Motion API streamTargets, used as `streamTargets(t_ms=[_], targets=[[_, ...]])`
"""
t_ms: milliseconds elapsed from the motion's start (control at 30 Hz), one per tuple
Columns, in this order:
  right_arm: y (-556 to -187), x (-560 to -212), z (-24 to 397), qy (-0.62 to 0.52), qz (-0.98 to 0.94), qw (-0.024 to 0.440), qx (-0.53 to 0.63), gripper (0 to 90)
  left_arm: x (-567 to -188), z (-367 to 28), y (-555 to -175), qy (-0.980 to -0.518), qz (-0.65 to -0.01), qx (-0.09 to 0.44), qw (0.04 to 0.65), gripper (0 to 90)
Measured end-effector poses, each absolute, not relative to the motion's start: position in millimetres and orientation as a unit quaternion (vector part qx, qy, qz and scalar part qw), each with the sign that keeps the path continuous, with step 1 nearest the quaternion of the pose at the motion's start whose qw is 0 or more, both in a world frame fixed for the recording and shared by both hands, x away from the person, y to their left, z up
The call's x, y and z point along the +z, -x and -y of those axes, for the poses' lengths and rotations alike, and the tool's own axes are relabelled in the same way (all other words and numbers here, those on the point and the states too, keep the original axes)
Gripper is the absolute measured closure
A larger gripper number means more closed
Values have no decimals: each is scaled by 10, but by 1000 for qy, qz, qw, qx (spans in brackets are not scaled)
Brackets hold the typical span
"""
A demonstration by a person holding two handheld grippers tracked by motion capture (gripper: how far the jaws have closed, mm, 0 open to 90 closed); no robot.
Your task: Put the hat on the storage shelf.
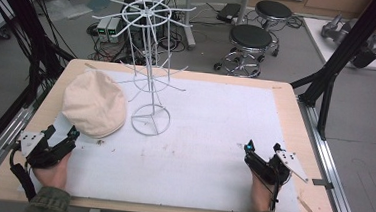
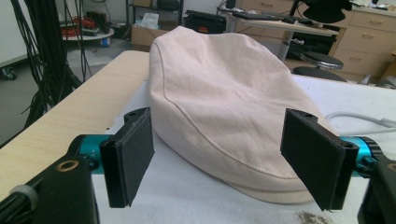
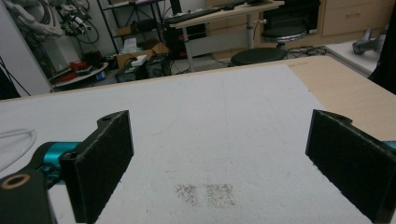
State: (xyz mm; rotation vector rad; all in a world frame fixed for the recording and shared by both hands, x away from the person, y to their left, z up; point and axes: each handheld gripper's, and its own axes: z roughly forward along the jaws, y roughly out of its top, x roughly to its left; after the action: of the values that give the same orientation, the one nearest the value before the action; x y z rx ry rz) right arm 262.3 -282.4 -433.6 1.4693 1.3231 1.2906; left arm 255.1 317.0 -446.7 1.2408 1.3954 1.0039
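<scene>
Cap is lying flat on the white mat at about ten o'clock on the table, just beside the base of the white wire rack, whose hooks are all hanging bare. We are holding the left gripper at eight o'clock, jaws spread wide and aiming at the cap's brim, not touching it. We are resting the right gripper at four o'clock, jaws spread over bare mat. We are guessing the cap belongs on the rack; if so, nothing is done yet: grasping, lifting and hanging are all remaining
</scene>
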Motion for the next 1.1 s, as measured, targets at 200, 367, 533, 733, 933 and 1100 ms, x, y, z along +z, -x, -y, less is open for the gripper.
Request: streamTargets(t_ms=[200,367,533,733,933,1100], targets=[[-2635,-4344,2808,-569,-528,379,503,66,-4469,-3173,-2559,-509,-576,413,488,259],[-2624,-4354,2817,-572,-527,375,504,66,-4461,-3131,-2569,-518,-568,414,488,258],[-2629,-4366,2834,-577,-524,368,507,66,-4468,-3123,-2583,-520,-567,411,488,258],[-2620,-4362,2827,-574,-524,368,511,66,-4468,-3131,-2585,-520,-569,410,487,258],[-2618,-4364,2822,-573,-525,367,512,66,-4463,-3121,-2588,-522,-568,407,488,258],[-2621,-4368,2817,-573,-528,364,511,66,-4458,-3124,-2587,-521,-568,409,489,258]])
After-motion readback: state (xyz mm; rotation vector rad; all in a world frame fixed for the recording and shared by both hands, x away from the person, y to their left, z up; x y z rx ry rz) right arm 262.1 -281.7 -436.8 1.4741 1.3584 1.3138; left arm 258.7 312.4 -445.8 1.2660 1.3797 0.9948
